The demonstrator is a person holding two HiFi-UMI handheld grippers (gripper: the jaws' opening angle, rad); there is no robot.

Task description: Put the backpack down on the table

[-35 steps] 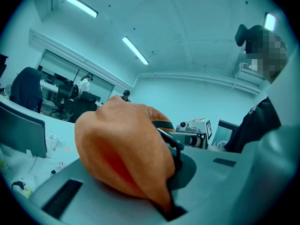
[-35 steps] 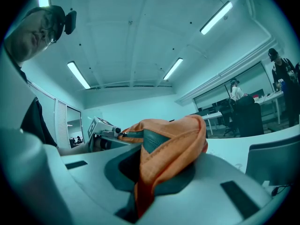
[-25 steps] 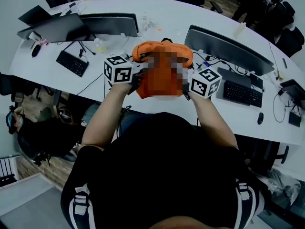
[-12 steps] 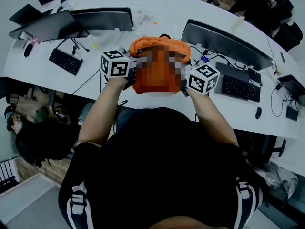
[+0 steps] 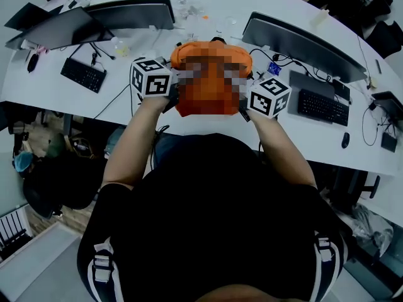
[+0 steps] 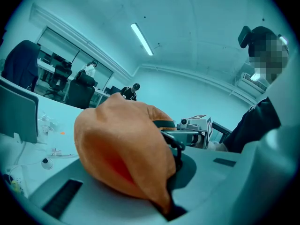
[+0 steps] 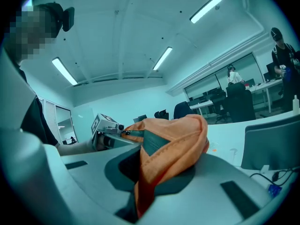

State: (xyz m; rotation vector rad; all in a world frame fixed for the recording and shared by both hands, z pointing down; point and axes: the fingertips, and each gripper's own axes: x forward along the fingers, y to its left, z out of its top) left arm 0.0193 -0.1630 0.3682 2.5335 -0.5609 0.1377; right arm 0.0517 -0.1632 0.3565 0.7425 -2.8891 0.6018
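Left gripper (image 6: 166, 209) is clamped on a fold of orange fabric at one side of the backpack (image 5: 208, 50), and the right gripper (image 7: 136, 205) is pinched shut on a seam at the other side. Gripping opposite sides likely keeps the soft bag upright and level between the hands. It is held over the bench (image 5: 289, 134), above the open stretch between the two monitors (image 5: 132, 14), probably because that is where it can land without hitting the screens or keyboards. Whether its base touches the bench I cannot tell, so I judge the set-down unfinished, with letting go yet to come
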